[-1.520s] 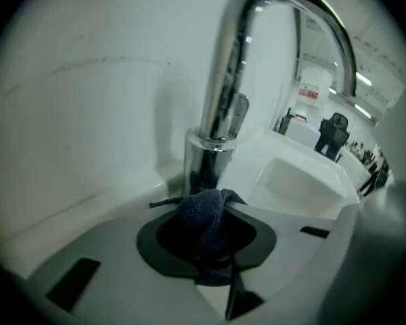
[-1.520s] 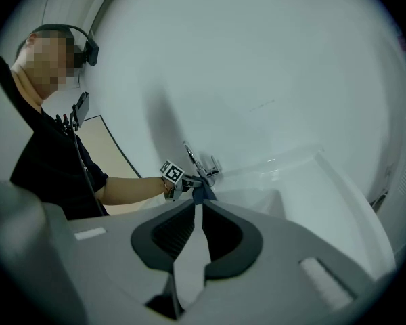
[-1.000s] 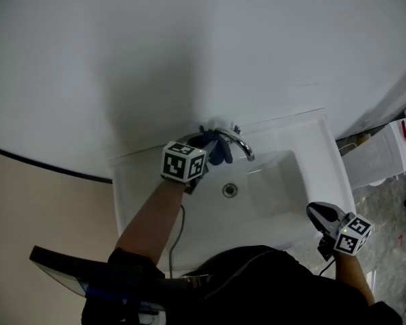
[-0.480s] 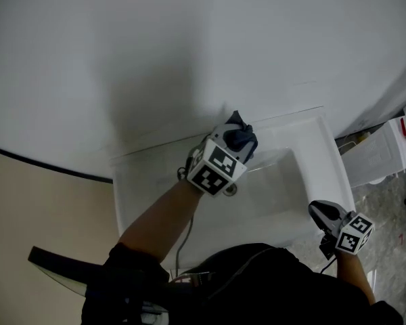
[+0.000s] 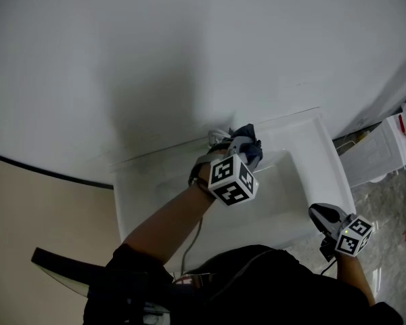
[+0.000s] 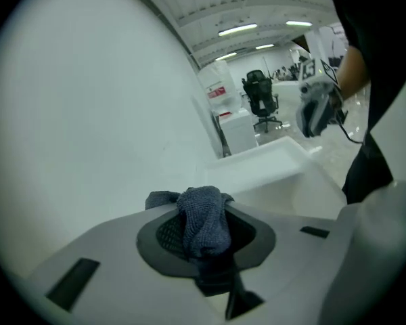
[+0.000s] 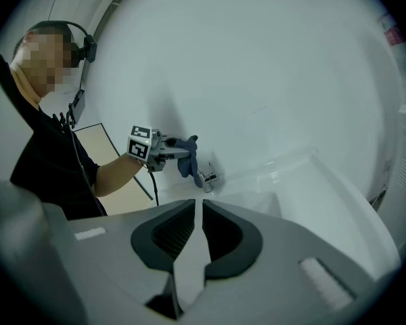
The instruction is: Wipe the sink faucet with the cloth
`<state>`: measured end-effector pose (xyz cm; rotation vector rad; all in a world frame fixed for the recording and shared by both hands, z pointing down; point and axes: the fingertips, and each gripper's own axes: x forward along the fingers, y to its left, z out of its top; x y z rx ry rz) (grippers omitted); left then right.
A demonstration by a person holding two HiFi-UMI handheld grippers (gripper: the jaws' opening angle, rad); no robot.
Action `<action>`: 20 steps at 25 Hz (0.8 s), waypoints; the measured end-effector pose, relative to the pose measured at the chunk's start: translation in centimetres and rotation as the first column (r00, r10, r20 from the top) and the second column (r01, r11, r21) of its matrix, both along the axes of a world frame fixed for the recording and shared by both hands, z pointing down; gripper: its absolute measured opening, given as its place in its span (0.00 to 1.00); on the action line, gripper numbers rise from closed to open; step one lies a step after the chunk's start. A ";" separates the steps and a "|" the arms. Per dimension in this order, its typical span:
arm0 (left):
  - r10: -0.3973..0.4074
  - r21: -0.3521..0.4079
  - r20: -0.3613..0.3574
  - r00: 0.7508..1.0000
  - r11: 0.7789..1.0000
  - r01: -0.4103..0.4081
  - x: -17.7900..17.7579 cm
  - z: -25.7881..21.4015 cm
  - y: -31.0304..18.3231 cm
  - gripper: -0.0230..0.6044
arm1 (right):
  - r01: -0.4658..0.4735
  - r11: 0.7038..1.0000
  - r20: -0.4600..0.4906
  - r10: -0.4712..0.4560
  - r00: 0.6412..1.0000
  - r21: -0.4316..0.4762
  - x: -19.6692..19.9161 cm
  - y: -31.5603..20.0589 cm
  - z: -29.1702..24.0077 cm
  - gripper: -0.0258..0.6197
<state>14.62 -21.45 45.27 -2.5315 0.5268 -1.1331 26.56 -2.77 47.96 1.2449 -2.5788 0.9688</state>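
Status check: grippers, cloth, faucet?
Left hand-held gripper shut on cloth, up by the faucet. Right hand-held gripper shut, empty, at sink front corner. Nothing in the way.

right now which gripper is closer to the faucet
Left. The left gripper, shut on the cloth, is at the faucet at the back of the sink; the right gripper hangs by its front right corner.
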 end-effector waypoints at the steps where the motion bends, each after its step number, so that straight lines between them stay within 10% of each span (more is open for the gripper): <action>1: -0.032 -0.024 -0.024 0.999 0.999 0.031 -0.5 -1.0 -1.3 0.16 | 0.002 1.000 0.000 -0.002 1.000 0.003 0.0 0.0 0.0 0.09; 5: -0.169 -0.171 -0.043 0.985 0.972 0.159 -3.3 -2.5 -6.8 0.16 | -0.008 1.000 0.015 0.008 1.000 0.006 0.5 0.2 0.2 0.09; 10: -0.192 -0.446 0.030 0.981 0.876 0.185 -4.2 -0.3 -7.4 0.16 | -0.027 0.999 0.039 0.026 0.999 0.022 1.2 0.5 0.6 0.09; 15: 0.027 -0.259 0.262 0.965 0.965 0.043 -1.2 0.6 -3.6 0.16 | -0.045 0.999 0.065 0.044 0.997 0.017 1.5 0.5 1.0 0.09; 20: 0.211 -0.348 0.472 0.856 0.937 -0.039 -2.9 2.3 -1.1 0.16 | -0.050 0.998 0.080 0.048 0.996 0.025 1.6 0.5 0.7 0.09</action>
